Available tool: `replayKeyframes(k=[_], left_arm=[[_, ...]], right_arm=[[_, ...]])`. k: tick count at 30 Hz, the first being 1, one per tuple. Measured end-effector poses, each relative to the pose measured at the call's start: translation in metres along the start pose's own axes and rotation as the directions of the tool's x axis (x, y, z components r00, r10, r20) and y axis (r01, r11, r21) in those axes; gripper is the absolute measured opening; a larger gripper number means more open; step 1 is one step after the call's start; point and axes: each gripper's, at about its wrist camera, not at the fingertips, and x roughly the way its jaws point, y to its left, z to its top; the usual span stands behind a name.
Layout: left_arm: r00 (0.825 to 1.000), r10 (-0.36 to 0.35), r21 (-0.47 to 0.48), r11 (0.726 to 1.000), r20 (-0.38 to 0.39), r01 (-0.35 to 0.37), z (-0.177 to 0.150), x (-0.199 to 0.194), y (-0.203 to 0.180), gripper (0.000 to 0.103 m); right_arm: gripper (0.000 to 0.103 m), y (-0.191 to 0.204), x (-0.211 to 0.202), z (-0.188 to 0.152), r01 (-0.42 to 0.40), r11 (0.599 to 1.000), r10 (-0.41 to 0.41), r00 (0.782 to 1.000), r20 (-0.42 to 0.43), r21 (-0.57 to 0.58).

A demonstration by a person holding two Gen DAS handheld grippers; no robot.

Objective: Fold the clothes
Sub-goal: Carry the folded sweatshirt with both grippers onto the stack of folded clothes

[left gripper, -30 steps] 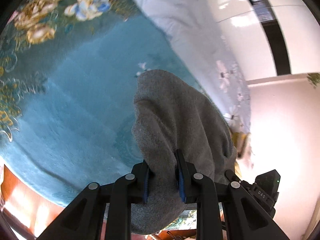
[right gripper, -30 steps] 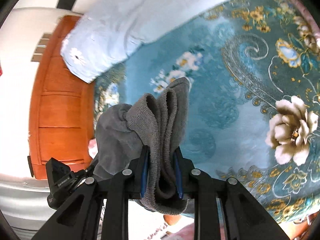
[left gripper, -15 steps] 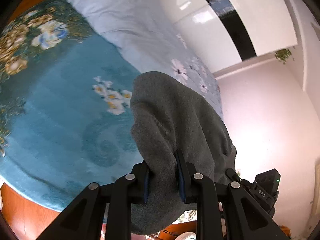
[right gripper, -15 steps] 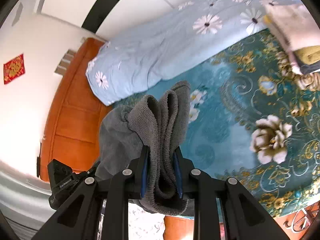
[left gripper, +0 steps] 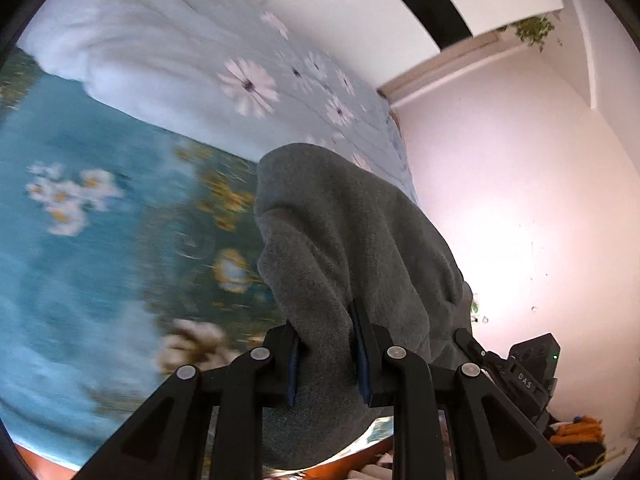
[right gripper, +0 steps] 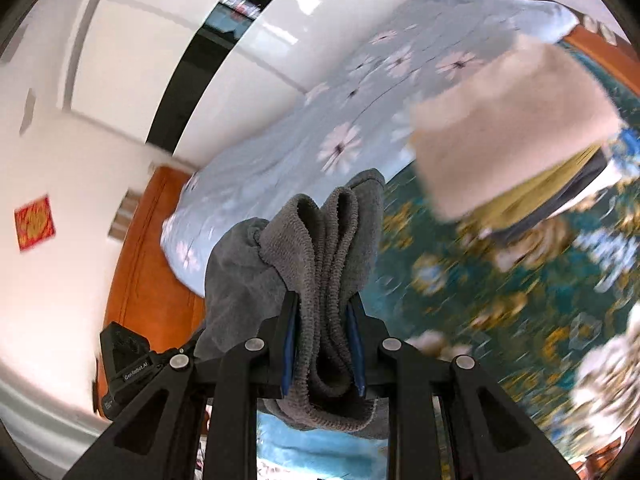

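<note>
Grey garment (left gripper: 352,248), thick and folded into layers, is hanging in the air above the bed, gripped at two places. The left claw (left gripper: 326,354) is clenching one bunched part of it between its blue pads, the cloth bulging up over the fingers. The right claw (right gripper: 322,346) is pinching several ribbed layers (right gripper: 332,256) of the same grey cloth, which are drooping below its fingers. Beneath it, a teal floral bedspread (right gripper: 500,280) is covering the bed, blurred in both views. A light blue daisy-print quilt (left gripper: 192,52) is lying along the far side. What seems to be a stack of folded clothes (right gripper: 512,128), beige on top, is sitting on the bedspread.
</note>
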Motion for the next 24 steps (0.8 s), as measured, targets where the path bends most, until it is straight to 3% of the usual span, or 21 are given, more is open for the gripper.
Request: replayKeyframes(k=[5, 12, 18, 24], left_arm=[[0.998, 0.012, 0.004, 1.000, -0.055, -0.012, 0.019, 0.086, -0.076, 0.024], [0.992, 0.065, 0.020, 0.998, -0.111, -0.063, 0.063, 0.176, -0.135, 0.024], [0.982, 0.106, 0.037, 0.994, -0.158, -0.101, 0.097, 0.244, -0.151, 0.024], [0.960, 0.167, -0.012, 0.985, -0.225, -0.174, 0.101, 0.295, -0.118, 0.024]], right_arm=[[0.024, -0.066, -0.034, 0.091, 0.032, 0.999, -0.031, 0.999, -0.007, 0.014], [0.024, -0.124, -0.046, 0.183, 0.047, 0.998, -0.047, 0.999, -0.006, 0.031], [0.024, -0.163, -0.032, 0.236, 0.071, 0.996, -0.070, 0.997, -0.013, 0.053], [0.024, -0.211, 0.000, 0.251, 0.114, 0.987, -0.105, 0.992, -0.076, 0.115]])
